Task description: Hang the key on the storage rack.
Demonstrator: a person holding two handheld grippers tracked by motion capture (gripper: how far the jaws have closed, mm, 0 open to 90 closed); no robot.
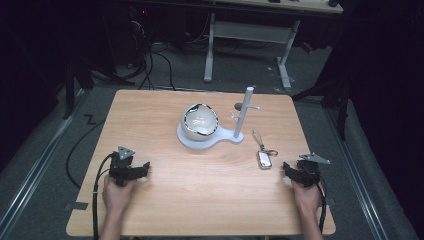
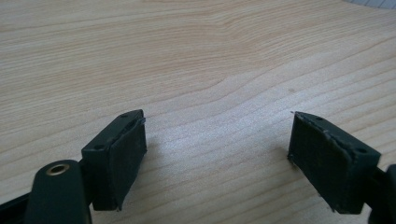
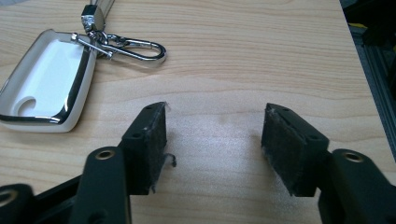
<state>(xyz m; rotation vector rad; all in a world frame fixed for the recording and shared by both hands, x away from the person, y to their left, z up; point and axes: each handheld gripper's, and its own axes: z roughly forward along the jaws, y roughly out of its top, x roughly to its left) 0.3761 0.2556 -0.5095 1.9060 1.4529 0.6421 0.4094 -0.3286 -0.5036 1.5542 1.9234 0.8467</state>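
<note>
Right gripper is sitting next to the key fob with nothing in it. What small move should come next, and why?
Probably ease the right gripper sideways toward the key fob until the jaws straddle it. The jaws stand open over bare table, and the fob lies flat just beside them, clip attached, untouched. The left gripper rests open, far from it, so the right is better placed.

bare tabletop [image 1: 200, 185], stand [image 1: 210, 137] centre-back

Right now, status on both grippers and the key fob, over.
Left gripper open, empty, on bare table. Right gripper open, empty, beside key fob, not touching. Nothing between fingers and fob.
</note>
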